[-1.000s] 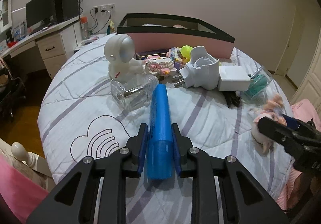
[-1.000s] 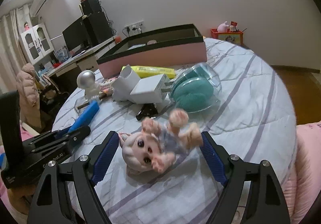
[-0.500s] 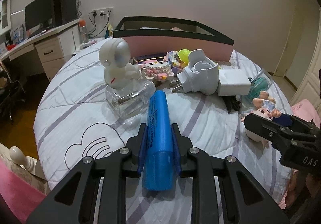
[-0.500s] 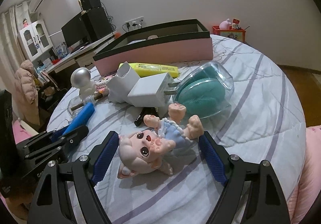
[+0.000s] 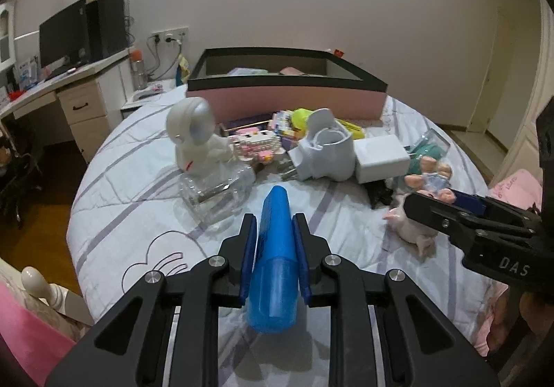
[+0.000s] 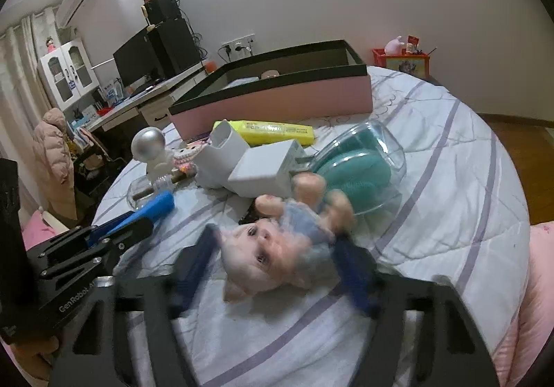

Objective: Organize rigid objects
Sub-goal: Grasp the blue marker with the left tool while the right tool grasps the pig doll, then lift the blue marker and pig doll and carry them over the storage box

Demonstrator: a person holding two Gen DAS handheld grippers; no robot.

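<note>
My left gripper (image 5: pixel 275 229) is shut on a blue cylindrical tube (image 5: pixel 275 262), held above the white quilt. It also shows in the right wrist view (image 6: pixel 155 205). My right gripper (image 6: pixel 277 248) has its jaws close around a small pink doll (image 6: pixel 277 248) in a blue dress; the frame is blurred, and the doll's head sits between the blue pads. The doll also shows in the left wrist view (image 5: pixel 420 210). A pink box with a black rim (image 5: pixel 287 99) stands at the back, with items inside.
On the bed lie a white astronaut figure (image 5: pixel 194 141), a clear glass bottle (image 5: pixel 214 193), a grey plug holder (image 5: pixel 325 155), a white charger (image 5: pixel 379 158), a teal brush in a clear case (image 6: pixel 356 168), a yellow pack (image 6: pixel 273 130). A desk (image 5: pixel 69 89) stands left.
My right gripper has closed in on the doll and the doll has turned head-down toward the camera. My left gripper keeps the blue tube and has drifted slightly.
</note>
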